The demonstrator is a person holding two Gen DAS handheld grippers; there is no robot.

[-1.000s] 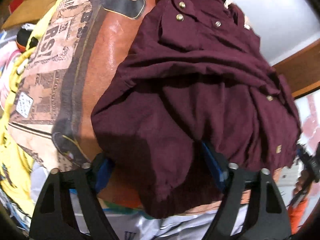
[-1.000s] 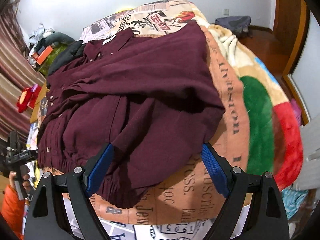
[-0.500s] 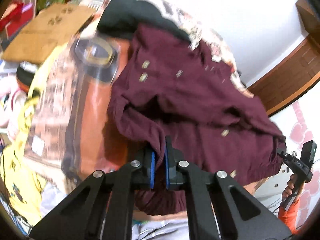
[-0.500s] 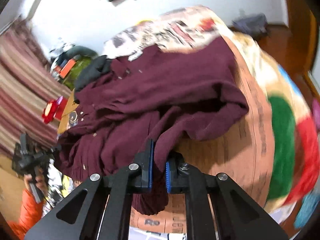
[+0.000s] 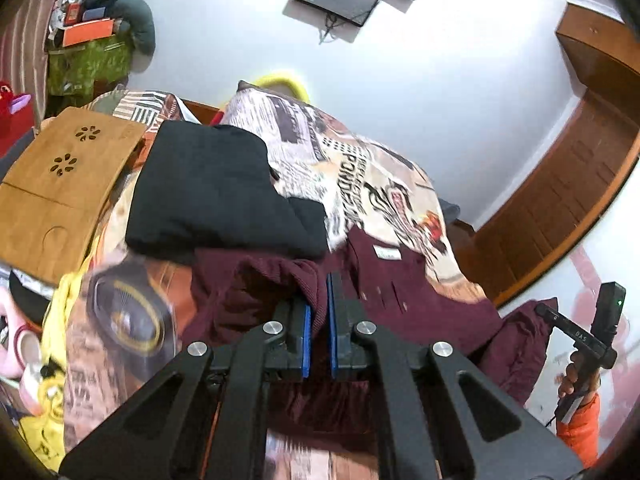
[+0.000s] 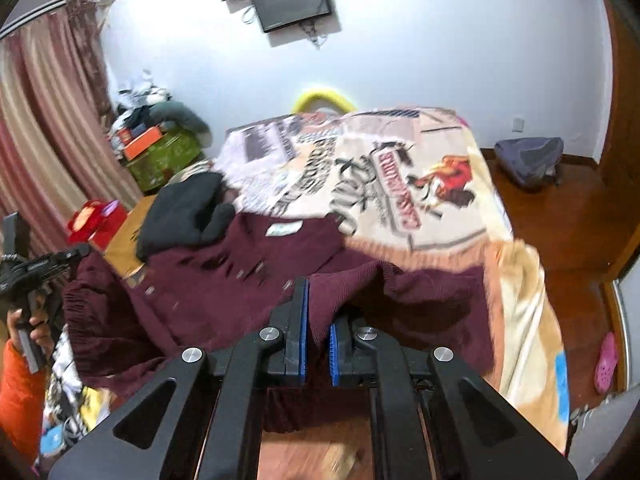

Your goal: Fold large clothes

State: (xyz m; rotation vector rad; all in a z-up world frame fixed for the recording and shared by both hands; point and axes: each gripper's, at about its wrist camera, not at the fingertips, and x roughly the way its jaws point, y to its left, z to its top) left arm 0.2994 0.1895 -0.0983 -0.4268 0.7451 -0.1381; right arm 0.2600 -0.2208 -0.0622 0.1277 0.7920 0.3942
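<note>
A large maroon button-up shirt (image 5: 416, 304) lies on the bed, collar and white label toward the pillows. My left gripper (image 5: 319, 312) is shut on a bunched fold of its lower hem and holds it lifted. In the right wrist view the same shirt (image 6: 224, 284) spreads left of centre. My right gripper (image 6: 318, 312) is shut on another fold of the hem, also raised. The cloth hangs below both grippers toward the foot of the bed.
A folded black garment (image 5: 208, 192) lies by the shirt's collar on the printed blanket (image 6: 400, 184). A wooden lap tray (image 5: 60, 176) sits left of the bed. A wall TV (image 6: 292, 0), clutter pile (image 6: 160, 140), and a grey bag (image 6: 528, 156) on the wood floor.
Both grippers closed on the shirt's hem and have lifted it up and forward over the shirt toward the collar. The views now tilt up to the far wall.
</note>
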